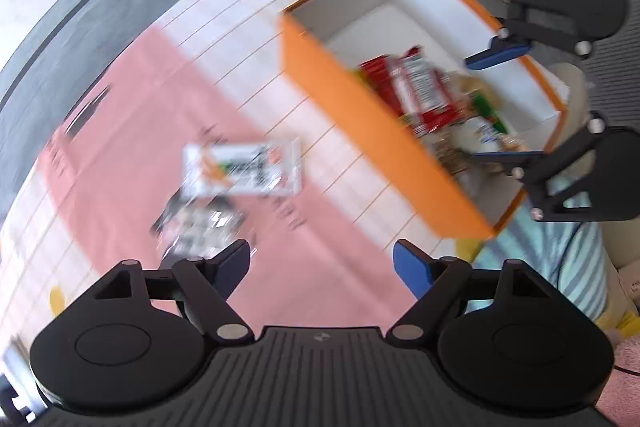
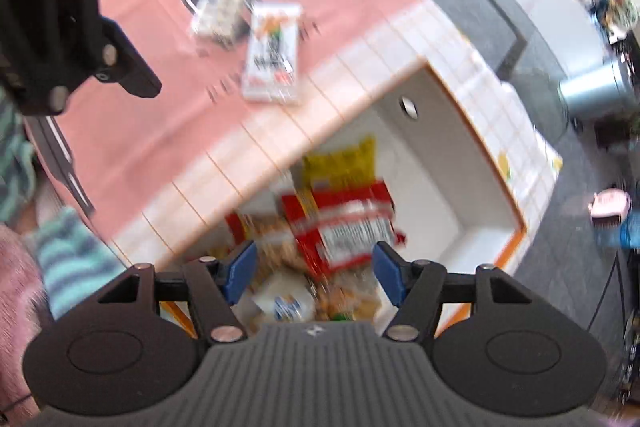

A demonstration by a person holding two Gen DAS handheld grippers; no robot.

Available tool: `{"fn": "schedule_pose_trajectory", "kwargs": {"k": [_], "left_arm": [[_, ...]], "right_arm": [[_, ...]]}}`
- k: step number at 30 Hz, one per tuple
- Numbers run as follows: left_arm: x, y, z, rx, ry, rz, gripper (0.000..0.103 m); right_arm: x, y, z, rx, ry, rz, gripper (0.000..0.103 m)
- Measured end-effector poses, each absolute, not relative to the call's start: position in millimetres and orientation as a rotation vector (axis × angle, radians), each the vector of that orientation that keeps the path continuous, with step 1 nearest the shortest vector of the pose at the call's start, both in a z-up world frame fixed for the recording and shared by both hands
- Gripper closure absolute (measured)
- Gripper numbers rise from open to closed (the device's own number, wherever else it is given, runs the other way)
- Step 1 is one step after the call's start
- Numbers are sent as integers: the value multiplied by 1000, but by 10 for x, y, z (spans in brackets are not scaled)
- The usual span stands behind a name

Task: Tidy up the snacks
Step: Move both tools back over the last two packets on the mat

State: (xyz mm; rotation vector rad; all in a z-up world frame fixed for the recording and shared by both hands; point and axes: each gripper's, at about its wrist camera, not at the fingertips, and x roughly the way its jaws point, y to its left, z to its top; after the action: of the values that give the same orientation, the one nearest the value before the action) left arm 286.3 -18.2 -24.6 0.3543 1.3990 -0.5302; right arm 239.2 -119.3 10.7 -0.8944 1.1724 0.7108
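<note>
Box: the orange box (image 1: 360, 131) with white inner walls stands open-topped on the tablecloth (image 1: 132, 131); in the left wrist view its long axis runs from upper left to lower right.
Box contents: a red packet (image 2: 340, 227), a yellow packet (image 2: 340, 163) and paler snacks are piled at one end; the other end is bare white floor.
Loose snacks: a white packet (image 1: 242, 169) lies flat on the pink band of the cloth, long axis roughly level in the left wrist view, with a dark-and-silver packet (image 1: 200, 227) touching it; blur hides their print.
Left gripper (image 1: 322, 267): jaws wide apart, nothing between them, over the pink cloth beside the box.
Right gripper (image 2: 314, 273): jaws apart, nothing pressed, above the pile in the box.
Edges: the loose packets lie apart from the box wall; the table edge is beyond them.
</note>
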Motion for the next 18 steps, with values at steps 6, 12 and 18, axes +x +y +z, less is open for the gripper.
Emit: {"fn": "schedule_pose_trajectory", "kwargs": {"k": [6, 12, 18], "left_arm": [[2779, 415, -360, 220, 1402, -404, 15], [2721, 836, -478, 33, 1391, -319, 15], [2838, 1050, -681, -141, 1387, -245, 15]], "right_arm": [[2293, -635, 140, -843, 1120, 817, 41], [2319, -246, -184, -851, 1146, 842, 41], [2515, -52, -537, -810, 1170, 806, 41]]}}
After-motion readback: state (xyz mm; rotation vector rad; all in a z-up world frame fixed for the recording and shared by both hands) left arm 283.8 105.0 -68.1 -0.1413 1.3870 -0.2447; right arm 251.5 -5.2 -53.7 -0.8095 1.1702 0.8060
